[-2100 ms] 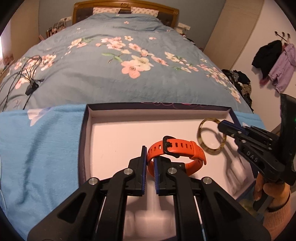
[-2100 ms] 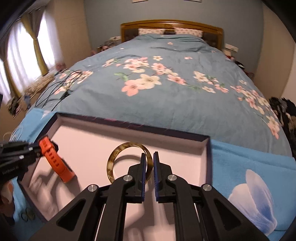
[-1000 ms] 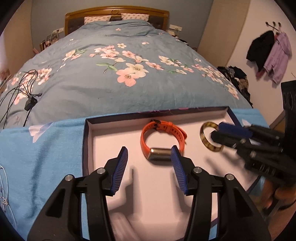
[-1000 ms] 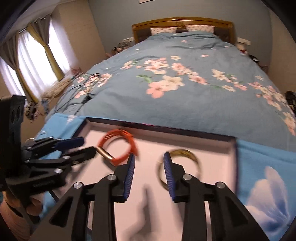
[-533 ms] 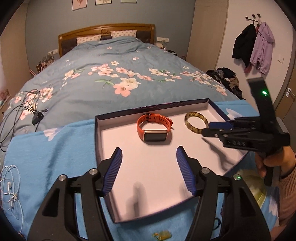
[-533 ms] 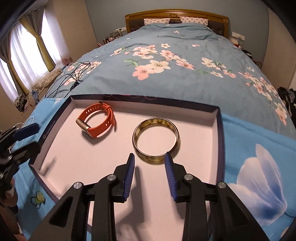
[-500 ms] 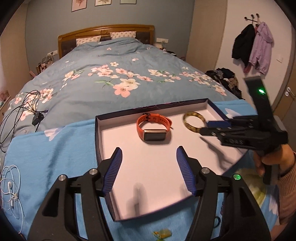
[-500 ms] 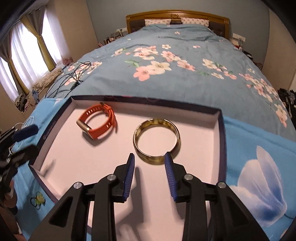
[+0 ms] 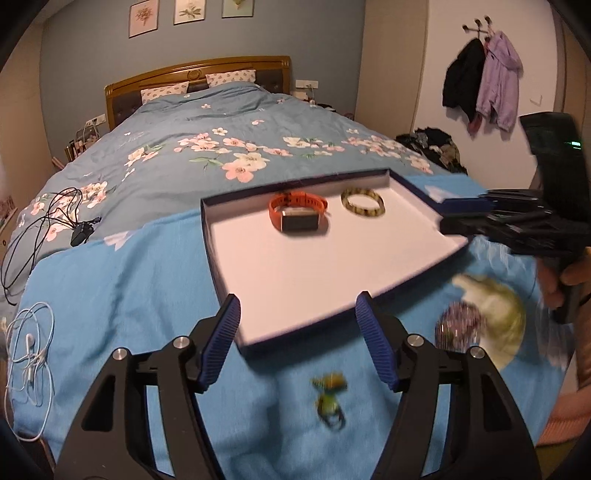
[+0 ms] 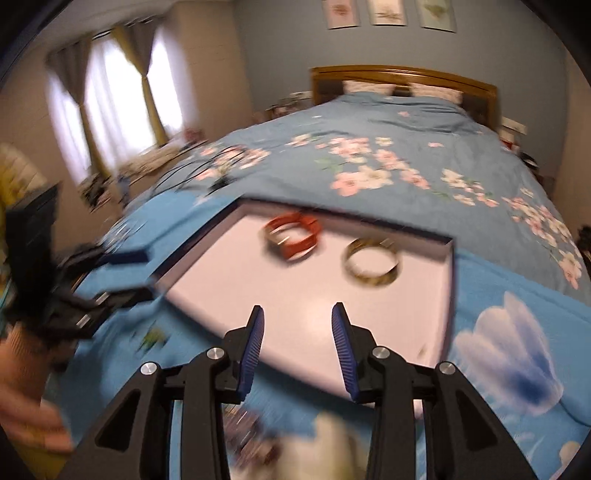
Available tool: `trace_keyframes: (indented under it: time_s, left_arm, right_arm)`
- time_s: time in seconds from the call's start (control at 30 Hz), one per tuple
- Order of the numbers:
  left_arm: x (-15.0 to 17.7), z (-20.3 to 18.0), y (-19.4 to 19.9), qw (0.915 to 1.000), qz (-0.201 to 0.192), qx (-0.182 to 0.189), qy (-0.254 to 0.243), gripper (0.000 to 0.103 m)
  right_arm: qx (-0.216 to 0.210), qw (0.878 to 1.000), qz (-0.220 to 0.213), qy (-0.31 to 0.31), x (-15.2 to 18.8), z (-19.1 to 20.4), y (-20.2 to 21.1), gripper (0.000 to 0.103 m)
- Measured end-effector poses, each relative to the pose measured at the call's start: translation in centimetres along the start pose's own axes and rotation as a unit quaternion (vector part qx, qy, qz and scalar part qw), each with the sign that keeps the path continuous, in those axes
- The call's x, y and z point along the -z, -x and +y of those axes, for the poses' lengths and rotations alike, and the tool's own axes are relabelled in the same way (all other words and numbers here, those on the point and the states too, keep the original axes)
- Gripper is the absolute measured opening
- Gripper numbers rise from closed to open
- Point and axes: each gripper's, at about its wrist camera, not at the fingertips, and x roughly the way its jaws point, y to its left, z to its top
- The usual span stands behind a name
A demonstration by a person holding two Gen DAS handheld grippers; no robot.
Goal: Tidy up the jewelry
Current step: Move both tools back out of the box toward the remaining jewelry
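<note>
My left gripper point(image 9: 297, 339) stands spread wide with nothing between its blue pads point(image 9: 221, 341); the jaws have just been opening. It hangs over the near edge of the tray point(image 9: 295, 328), above the light blue blanket point(image 9: 118, 295). My right gripper point(image 10: 297, 345) is parted more narrowly, also empty, its jaws likewise just opening, and it sits over the tray's near rim.

Both pieces lie on the tray's white floor toward the far side, close together but apart: the orange watch point(image 9: 298, 216) with its dark face toward me, and the mottled yellow bangle point(image 9: 363, 202) to its right, flat.

The left view is the sharper one. It shows the right gripper from the side at the tray's right corner, held in my hand point(image 9: 565, 280), plus white earphones point(image 9: 29, 347) on the blanket at far left, a black cable point(image 9: 55, 221) on the floral duvet point(image 9: 221, 155), and clothes point(image 9: 484, 81) hung on wall hooks.

The right view is smeared with blur. It alone shows the curtained window point(image 10: 114, 99), and the left gripper at the tray's left corner, its pads seen edge on. The watch there shows its clasp side, and the bangle's round opening reads plainly. Three pictures point(image 10: 388, 13) hang above the headboard point(image 10: 402, 75) in both views.
</note>
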Motion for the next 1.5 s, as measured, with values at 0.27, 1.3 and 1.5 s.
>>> trace_keyframes:
  time_s: [0.27, 1.3, 1.5]
  left_arm:
    - [2.6, -1.7, 1.7, 0.9998, 0.004, 0.013, -0.015, 0.064]
    - [3.7, -6.7, 0.0, 0.9953, 0.027, 0.070, -0.061, 0.064]
    - [3.5, -6.6, -1.0, 0.9946, 0.039, 0.077, -0.057, 0.058]
  right_arm:
    - [-0.014, 0.998, 0.051, 0.037, 4.6, 3.5, 0.1, 0.037]
    - [-0.012, 0.998, 0.040, -0.038, 4.2, 2.2, -2.1, 0.038]
    - [-0.031, 0.997, 0.046, -0.049, 4.3, 1.8, -2.8, 0.007]
